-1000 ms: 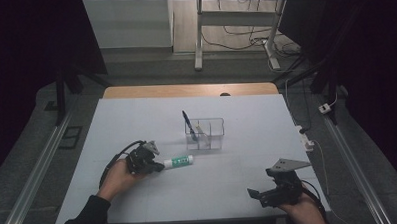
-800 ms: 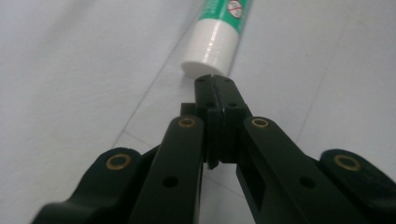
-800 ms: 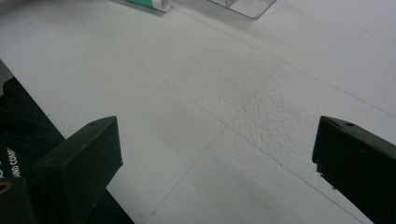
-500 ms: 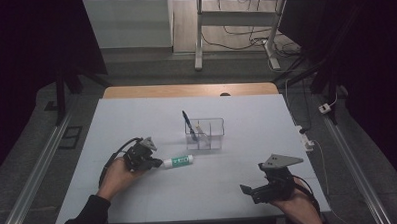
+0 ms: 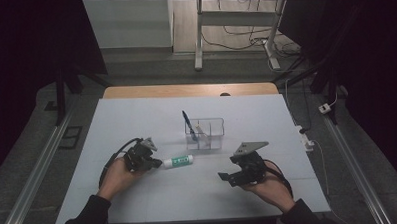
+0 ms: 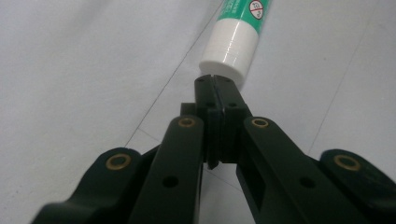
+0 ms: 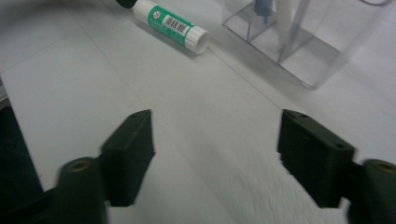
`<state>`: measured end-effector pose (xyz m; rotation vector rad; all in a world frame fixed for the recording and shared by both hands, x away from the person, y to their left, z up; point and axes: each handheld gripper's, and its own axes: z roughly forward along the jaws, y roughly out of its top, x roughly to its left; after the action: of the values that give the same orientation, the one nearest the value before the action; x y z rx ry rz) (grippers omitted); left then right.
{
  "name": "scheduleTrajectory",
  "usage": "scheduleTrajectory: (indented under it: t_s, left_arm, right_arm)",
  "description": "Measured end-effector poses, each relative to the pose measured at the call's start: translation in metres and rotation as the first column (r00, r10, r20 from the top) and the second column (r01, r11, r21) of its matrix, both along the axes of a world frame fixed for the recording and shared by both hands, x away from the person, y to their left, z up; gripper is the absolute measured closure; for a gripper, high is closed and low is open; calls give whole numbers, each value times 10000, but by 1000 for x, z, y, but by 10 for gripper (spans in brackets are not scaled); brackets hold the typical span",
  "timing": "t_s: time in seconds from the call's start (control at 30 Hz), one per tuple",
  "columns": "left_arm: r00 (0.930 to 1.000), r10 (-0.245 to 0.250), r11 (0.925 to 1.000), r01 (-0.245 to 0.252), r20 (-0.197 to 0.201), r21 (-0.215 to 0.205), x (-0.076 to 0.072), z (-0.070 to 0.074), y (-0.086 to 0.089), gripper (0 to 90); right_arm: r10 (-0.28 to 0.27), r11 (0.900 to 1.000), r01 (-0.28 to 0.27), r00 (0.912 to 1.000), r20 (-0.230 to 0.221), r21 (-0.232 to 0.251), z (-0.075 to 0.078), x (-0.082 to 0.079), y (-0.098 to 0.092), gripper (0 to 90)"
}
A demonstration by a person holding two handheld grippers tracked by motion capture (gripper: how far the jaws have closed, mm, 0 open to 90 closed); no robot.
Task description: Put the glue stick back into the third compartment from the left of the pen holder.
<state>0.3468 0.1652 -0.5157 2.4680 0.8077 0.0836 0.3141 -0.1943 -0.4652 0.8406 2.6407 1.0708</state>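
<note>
The glue stick (image 5: 178, 161) lay unlifted near the tabletop's (image 5: 136, 119) middle; the left claw (image 6: 215, 91), pressed together, touched its cap, while the right claw (image 7: 215, 154), narrowing but spread and empty, approached.

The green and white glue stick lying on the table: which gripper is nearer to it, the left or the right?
Left. The left gripper, jaws shut, has its tips at the white end of the green and white glue stick. The right gripper, jaws open with nothing between, stands apart from it.

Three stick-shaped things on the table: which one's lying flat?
The green-and-white glue stick, flat on the table at the shut left gripper. The blue pen and white stick stand in the clear holder.
</note>
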Motion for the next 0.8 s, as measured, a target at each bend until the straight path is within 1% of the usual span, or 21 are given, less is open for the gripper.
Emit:
scheduleTrajectory:
  t_s: [0.07, 0.1, 0.17, 0.2, 0.27, 0.43, 0.5, 0.57, 0.63, 0.7, 0.73, 0.8]
  left_arm:
    - [10000, 2, 10000, -2, -1, 5, 0, 0, 0, 886]
    - [10000, 4, 10000, -4, 2, 3, 0, 0, 0, 886]
    - [10000, 4, 10000, -4, 7, 2, 0, 0, 0, 886]
    - [10000, 13, 10000, -13, 11, -2, 0, 0, 0, 886]
    - [10000, 45, 10000, -45, 14, -23, 0, 0, 0, 886]
    - [10000, 29, 10000, -29, -28, 28, 0, -1, 0, 886]
    - [10000, 19, 10000, -19, -46, 34, 0, -1, 0, 886]
    - [10000, 21, 10000, -21, -51, 49, 0, -1, -1, 886]
    - [10000, 25, 10000, -24, -83, 48, 0, -2, -1, 886]
    - [9999, 33, 10000, -32, -109, 90, 0, -2, -2, 886]
    - [9999, 36, 9999, -35, -124, 98, 0, -3, -2, 886]
    - [9999, 43, 9999, -42, -137, 104, 0, -3, -2, 886]
  right_arm:
    - [183, 9997, -186, 9996, -201, -129, -4, 9, 8, 353]
    - [202, 9996, -207, 9996, -218, -213, -7, 13, 13, 388]
    - [416, 9983, -425, 9989, -225, -394, -10, 20, 21, 458]
    - [499, 9975, -505, 9987, -117, -502, -12, 24, 26, 501]
    - [714, 9955, -721, 9974, -139, -622, -15, 29, 35, 587]
    - [1333, 9844, -1327, 9911, -21, -1151, -23, 37, 52, 810]
    - [1538, 9806, -1538, 9881, -96, -1219, -26, 41, 57, 884]
    - [1591, 9788, -1592, 9872, -108, -1285, -28, 45, 61, 897]
    - [1636, 9780, -1653, 9862, -236, -1270, -31, 50, 67, 897]
    - [1658, 9776, -1668, 9860, -182, -1284, -34, 53, 72, 898]
    - [1668, 9764, -1682, 9857, -219, -1353, -35, 55, 75, 898]
    - [1705, 9744, -1704, 9853, -124, -1468, -39, 59, 81, 897]
